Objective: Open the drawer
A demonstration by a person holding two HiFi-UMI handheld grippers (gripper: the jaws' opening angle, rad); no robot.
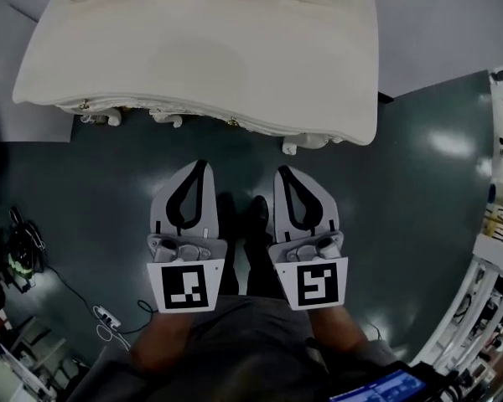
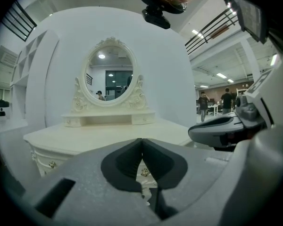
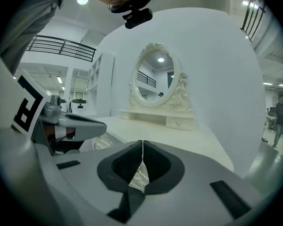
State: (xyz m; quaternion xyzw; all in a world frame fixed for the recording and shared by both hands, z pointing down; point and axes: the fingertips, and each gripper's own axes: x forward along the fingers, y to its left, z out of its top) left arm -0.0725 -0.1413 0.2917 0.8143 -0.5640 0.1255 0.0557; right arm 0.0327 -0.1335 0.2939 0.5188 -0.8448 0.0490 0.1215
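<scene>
A cream dressing table [image 1: 201,48] fills the top of the head view; its drawer fronts with small knobs [image 1: 174,121] run along its near edge. My left gripper [image 1: 203,164] and right gripper [image 1: 281,170] hang side by side just short of that edge, over the dark floor, both shut and empty. In the left gripper view the jaws [image 2: 141,140] meet in front of the table's front, and a gold drawer knob [image 2: 145,172] shows just beyond them. The right gripper view has its closed jaws [image 3: 142,142] level with the tabletop [image 3: 188,145], with the oval mirror [image 3: 155,76] behind.
Cables and a power strip [image 1: 105,316] lie on the floor at the left. Shelving [image 1: 495,249] stands at the right. A white curved wall [image 2: 170,69] backs the table. People [image 2: 226,100] stand far off in the hall.
</scene>
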